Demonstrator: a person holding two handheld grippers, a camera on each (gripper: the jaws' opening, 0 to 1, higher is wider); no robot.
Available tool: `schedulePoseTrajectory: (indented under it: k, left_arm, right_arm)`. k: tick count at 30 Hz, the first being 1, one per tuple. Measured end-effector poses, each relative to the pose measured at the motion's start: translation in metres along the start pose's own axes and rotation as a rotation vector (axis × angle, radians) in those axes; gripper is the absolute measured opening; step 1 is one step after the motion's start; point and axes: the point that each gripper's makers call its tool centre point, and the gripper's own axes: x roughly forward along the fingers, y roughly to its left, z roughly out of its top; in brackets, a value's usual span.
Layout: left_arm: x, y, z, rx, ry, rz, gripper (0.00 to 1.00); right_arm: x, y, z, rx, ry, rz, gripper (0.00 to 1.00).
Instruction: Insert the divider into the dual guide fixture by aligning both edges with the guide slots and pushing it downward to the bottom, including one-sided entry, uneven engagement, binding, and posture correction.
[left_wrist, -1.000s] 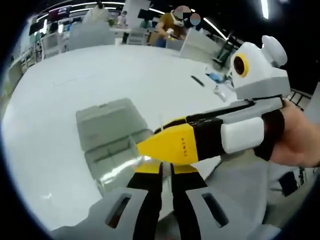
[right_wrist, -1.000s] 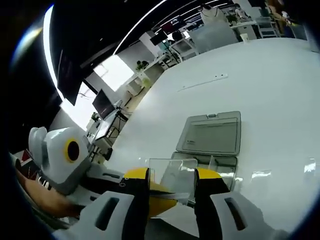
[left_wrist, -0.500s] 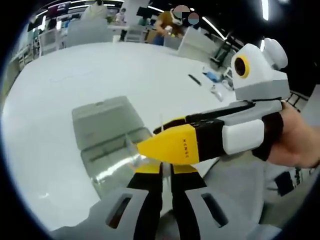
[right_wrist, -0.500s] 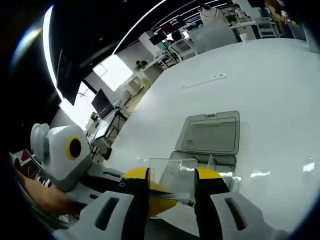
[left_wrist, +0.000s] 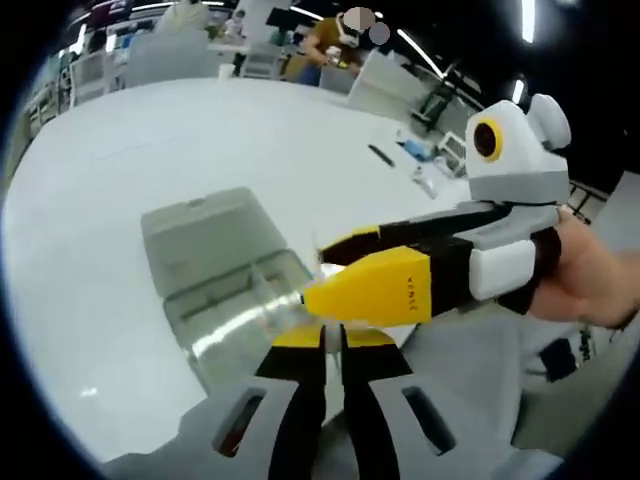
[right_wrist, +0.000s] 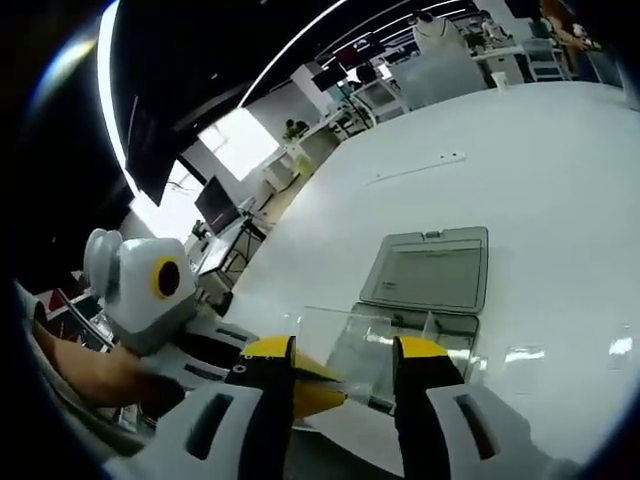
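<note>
A clear plastic divider (right_wrist: 340, 328) spans the gap between my right gripper's (right_wrist: 345, 352) yellow-tipped jaws, its two side edges against their inner faces. In the left gripper view I see it nearly edge-on as a thin clear plate (left_wrist: 278, 308). My left gripper (left_wrist: 333, 345) is shut on that plate, and its yellow tip (right_wrist: 335, 395) reaches in from the left under the divider. The right gripper (left_wrist: 318, 272) comes in from the right, held by a hand. The clear guide fixture (left_wrist: 235, 320) (right_wrist: 425, 335) lies just beyond on the table, its grey lid (left_wrist: 200, 235) (right_wrist: 430, 275) folded open.
The fixture rests on a wide white table (left_wrist: 100, 150). A dark pen-like item (left_wrist: 385, 157) and small bits (left_wrist: 425, 165) lie at its far right. Desks, chairs and a person (left_wrist: 330, 40) stand beyond the far edge.
Both views have shifted slightly with the hands. The right gripper sits a little further right in the left gripper view. The divider stays held above the near end of the fixture.
</note>
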Motion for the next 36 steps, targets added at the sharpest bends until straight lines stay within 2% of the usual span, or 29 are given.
schedulePoseTrajectory:
  k: [5,13,20,23,24,25,27,33,36]
  left_arm:
    - [-0.005,0.006,-0.002,0.002,0.015,-0.007,0.02]
    - [-0.012,0.02,0.001,-0.081,0.046,-0.018,0.02]
    - [-0.017,0.033,0.008,-0.152,0.098,0.006,0.02]
    - [-0.015,0.035,0.008,-0.178,0.13,0.021,0.02]
    - [-0.015,0.035,0.006,-0.205,0.158,0.036,0.02]
    - [-0.013,0.036,0.008,-0.203,0.158,0.035,0.02]
    - [-0.01,0.036,0.007,-0.226,0.188,0.046,0.02]
    - [-0.003,0.043,0.002,-0.292,0.261,0.094,0.02]
    - [0.002,0.045,0.001,-0.337,0.279,0.1,0.02]
  right_arm:
    - [-0.009,0.001,0.007,-0.024,-0.038,0.004,0.4]
    - [-0.021,0.004,0.006,-0.08,-0.066,0.028,0.47]
    - [-0.027,0.007,0.001,-0.212,-0.062,0.084,0.5]
    - [-0.027,0.005,0.001,-0.282,-0.047,0.093,0.53]
    - [-0.027,0.004,-0.002,-0.318,-0.028,0.099,0.53]
    - [-0.027,0.003,-0.004,-0.362,-0.013,0.096,0.54]
    - [-0.027,0.006,-0.007,-0.413,-0.005,0.122,0.56]
    - [-0.027,0.01,-0.018,-0.528,0.023,0.176,0.59]
    - [-0.028,0.008,-0.023,-0.567,0.034,0.184,0.62]
